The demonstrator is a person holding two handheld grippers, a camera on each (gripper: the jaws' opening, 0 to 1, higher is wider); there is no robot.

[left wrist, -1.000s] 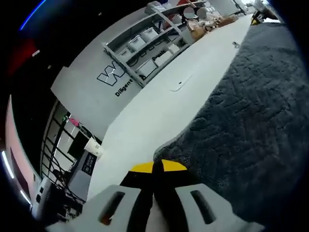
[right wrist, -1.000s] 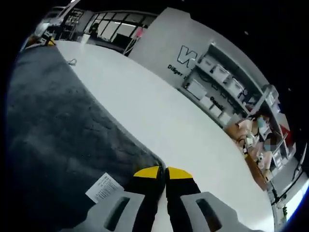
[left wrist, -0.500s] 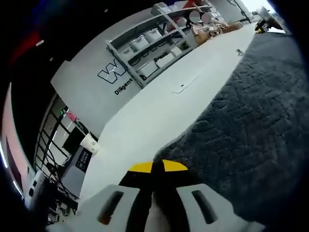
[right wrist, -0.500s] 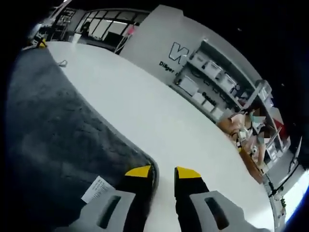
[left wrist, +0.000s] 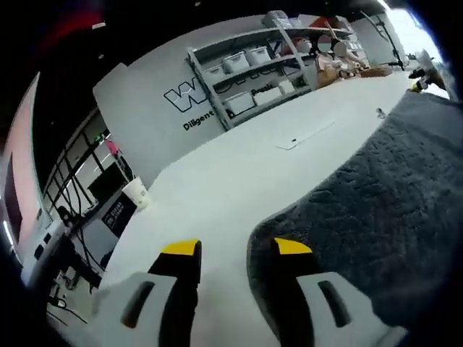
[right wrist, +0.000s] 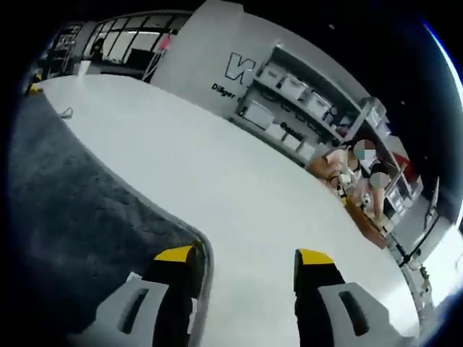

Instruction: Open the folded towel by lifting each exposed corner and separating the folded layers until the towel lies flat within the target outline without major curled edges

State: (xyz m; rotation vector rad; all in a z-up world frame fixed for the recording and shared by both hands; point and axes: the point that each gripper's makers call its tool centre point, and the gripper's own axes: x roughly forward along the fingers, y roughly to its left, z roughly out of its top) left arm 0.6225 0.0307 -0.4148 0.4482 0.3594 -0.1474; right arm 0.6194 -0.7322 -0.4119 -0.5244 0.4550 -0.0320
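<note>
- Jaws of the left gripper (left wrist: 235, 253), black with yellow tips, are standing apart with nothing between them; the rounded corner of the dark grey, deep-pile towel (left wrist: 376, 210) is lying against the inner side of the right-hand jaw, though whether they are actually touching is hard to tell.
- The towel is spreading over the white tabletop (left wrist: 239, 181), and in the left gripper view it is running from that corner off toward the far right edge of the frame.
- The right gripper (right wrist: 246, 259) is likewise holding its jaws wide apart, gripping nothing; here the towel's other rounded corner is sitting just beside the left-hand jaw, and bare tabletop is showing in the gap.
- A white paper cup (left wrist: 136, 192) is standing beyond the far edge of the tabletop in the left gripper view.
- Grey metal shelving with white storage boxes (right wrist: 300, 101) is lining the wall behind, next to a white wall panel with dark lettering (left wrist: 189, 101).
- People are sitting at the far end of the tabletop in the right gripper view.
</note>
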